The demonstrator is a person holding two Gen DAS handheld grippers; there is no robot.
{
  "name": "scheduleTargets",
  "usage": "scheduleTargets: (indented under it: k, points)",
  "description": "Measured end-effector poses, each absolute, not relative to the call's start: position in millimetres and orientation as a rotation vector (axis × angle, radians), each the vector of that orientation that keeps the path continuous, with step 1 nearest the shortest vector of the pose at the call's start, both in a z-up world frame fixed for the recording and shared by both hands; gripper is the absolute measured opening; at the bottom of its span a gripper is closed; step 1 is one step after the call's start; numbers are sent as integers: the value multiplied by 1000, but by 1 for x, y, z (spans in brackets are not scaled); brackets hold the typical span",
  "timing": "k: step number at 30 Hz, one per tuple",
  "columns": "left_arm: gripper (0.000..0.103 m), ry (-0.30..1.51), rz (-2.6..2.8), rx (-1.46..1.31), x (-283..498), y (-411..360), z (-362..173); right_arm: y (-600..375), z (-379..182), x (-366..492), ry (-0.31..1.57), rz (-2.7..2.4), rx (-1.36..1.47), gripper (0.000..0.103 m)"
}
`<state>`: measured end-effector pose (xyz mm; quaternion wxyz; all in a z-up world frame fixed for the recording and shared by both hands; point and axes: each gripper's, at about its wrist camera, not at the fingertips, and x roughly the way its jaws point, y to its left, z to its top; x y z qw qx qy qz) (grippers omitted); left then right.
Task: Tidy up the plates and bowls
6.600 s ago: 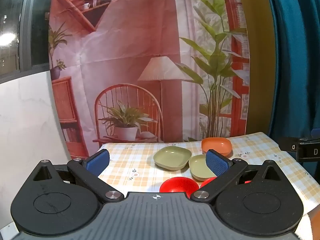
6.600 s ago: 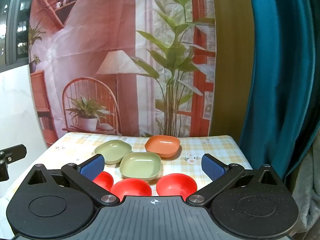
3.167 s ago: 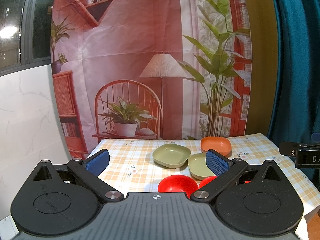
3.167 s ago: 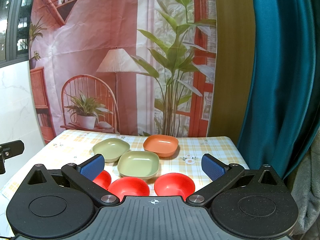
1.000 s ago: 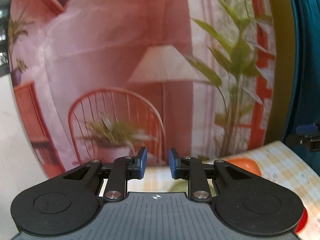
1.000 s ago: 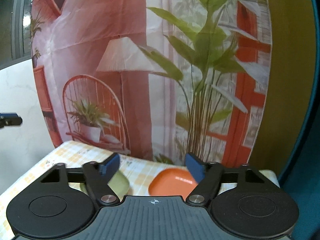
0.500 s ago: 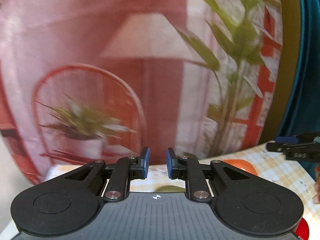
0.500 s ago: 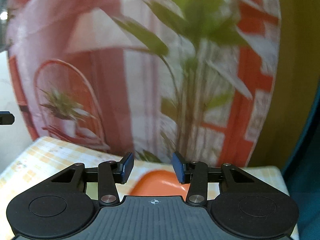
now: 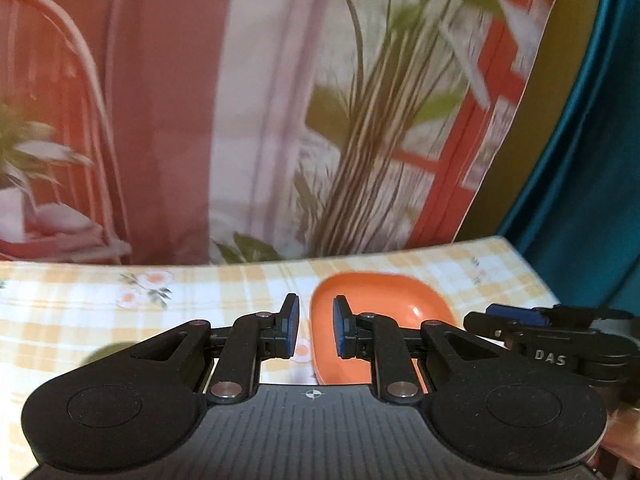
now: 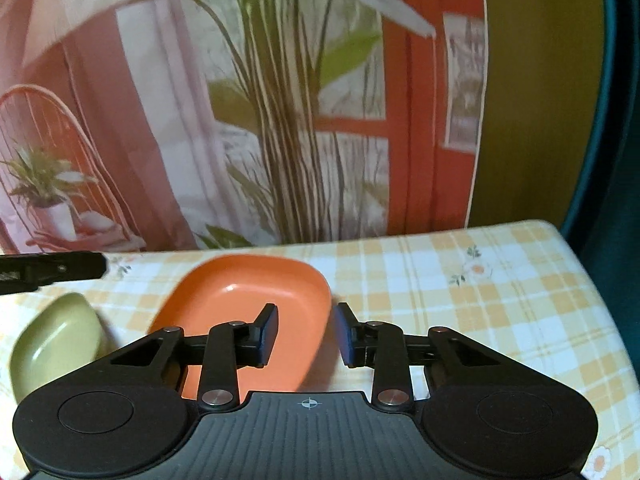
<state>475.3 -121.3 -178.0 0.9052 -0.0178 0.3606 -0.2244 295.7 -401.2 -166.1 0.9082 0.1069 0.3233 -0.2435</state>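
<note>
Both claws come at the orange dish (image 10: pixel 244 304), which sits on the checked worktop (image 10: pixel 460 280) near its far edge, in front of the printed backdrop (image 10: pixel 280 100). A green dish (image 10: pixel 56 336) lies just to its left in the right wrist view; the other bowls are out of frame.

The right claw (image 10: pixel 306 334) is closing. The dish's right rim lies between its jaws, one pad over the basin and the other outside the wall, but the pads do not appear to press on it yet. The left claw (image 9: pixel 314 332) is narrow, almost closed, with only a slim gap. It lines up with the dish's left rim, yet nothing is clamped in it, and whether the rim sits inside the gap or merely behind it cannot be told.

The main risk is a poor bite. The rim is sloped and smooth, so a shallow pinch could slide off or tip the dish as it lifts. The left claw's gap looks tight for the rim, so it may shove the dish sideways towards the right claw or the green dish rather than straddle it. Both tools crowding one small dish could also collide, and a nudged dish could skate on the cloth.
</note>
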Motion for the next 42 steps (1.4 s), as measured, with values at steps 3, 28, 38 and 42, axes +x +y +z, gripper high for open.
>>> scheduleTargets:
  k: [3, 28, 38, 42]
  points:
    - [19, 790, -465, -7, 487, -132, -196, -407, -175, 297, 685, -499, 241, 29]
    - [9, 910, -504, 36, 504, -144, -223, -409, -184, 310, 760, -451, 282, 9]
    - [9, 833, -502, 79, 470, -129, -174, -382, -143, 299, 706, -419, 243, 9]
    - [10, 826, -501, 74, 451, -114, -160, -363, -132, 290, 696, -394, 215, 9]
